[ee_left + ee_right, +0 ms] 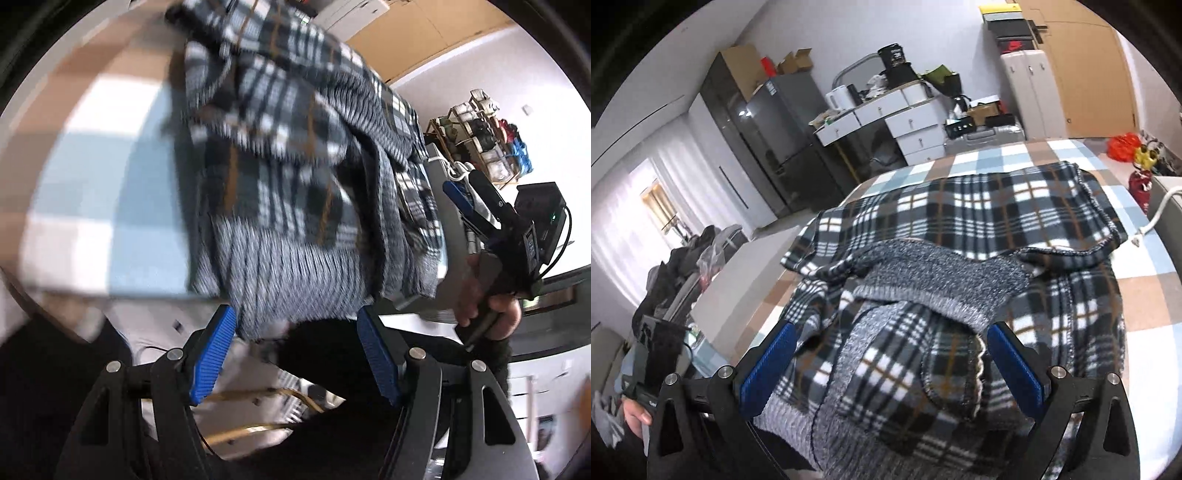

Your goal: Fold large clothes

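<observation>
Left wrist view, blurred, shows the left claw [297,354] with its blue pads [212,354] standing apart and nothing pressed between them; the grey ribbed hem of the plaid garment [280,155] hangs just beyond the fingertips, over the near edge of the bed. That garment, a dark, white and tan check with grey knit trim, lies bunched on the checked bedsheet [96,177] of pale blue, white and brown squares. At the right of this view a hand [487,306] grips the handle of the right claw [476,199], whose own state cannot be told from this angle.

Right wrist view gives a sharper look: the right claw [886,365] has its pads [768,369] spread wide, either side of a heap of plaid and grey knit cloth, and neither pad visibly squeezes it. The garment spreads away across the bed, its far part lying flat. Behind the bed stand a white desk [886,118] crowded with items and a dark fridge [783,122]
</observation>
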`<act>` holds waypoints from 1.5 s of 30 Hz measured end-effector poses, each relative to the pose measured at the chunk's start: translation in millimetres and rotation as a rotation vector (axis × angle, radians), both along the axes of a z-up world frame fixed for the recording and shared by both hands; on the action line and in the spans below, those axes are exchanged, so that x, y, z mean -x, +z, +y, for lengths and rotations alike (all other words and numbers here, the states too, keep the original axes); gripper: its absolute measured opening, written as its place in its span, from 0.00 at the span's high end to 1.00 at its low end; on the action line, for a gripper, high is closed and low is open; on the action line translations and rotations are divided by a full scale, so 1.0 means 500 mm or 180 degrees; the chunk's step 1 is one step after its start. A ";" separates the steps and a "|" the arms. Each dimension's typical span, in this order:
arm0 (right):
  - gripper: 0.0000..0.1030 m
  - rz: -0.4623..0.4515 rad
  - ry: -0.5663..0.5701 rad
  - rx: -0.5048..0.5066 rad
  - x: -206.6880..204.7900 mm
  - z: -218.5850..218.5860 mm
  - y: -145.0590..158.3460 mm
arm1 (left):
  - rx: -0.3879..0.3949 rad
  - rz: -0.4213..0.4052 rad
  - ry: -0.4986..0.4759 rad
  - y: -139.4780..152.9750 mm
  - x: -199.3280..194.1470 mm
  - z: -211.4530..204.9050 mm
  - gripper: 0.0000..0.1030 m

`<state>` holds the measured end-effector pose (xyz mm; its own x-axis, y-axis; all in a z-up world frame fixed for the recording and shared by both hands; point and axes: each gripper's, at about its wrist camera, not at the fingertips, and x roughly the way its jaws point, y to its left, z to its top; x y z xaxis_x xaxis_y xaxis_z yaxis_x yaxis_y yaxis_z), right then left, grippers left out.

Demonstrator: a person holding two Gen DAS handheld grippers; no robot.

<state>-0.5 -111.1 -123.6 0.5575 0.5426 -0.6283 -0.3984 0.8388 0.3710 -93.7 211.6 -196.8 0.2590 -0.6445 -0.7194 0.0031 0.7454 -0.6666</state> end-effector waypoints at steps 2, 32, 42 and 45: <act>0.00 -0.0008 0.0014 -0.0009 0.002 -0.001 0.000 | 0.0070 0.0061 -0.0018 -0.008 -0.001 -0.007 0.38; 0.00 -0.0123 0.1008 0.0387 0.112 0.112 0.001 | 0.0311 -0.0290 -0.0030 0.068 -0.093 -0.010 0.38; 0.01 -0.0210 0.1367 0.1271 0.166 0.289 -0.099 | 0.0502 -0.0261 -0.0076 0.053 -0.120 0.019 0.38; 0.17 -0.0144 0.1276 0.1328 0.147 0.309 -0.117 | 0.0633 -0.0256 -0.0065 0.052 -0.122 0.033 0.38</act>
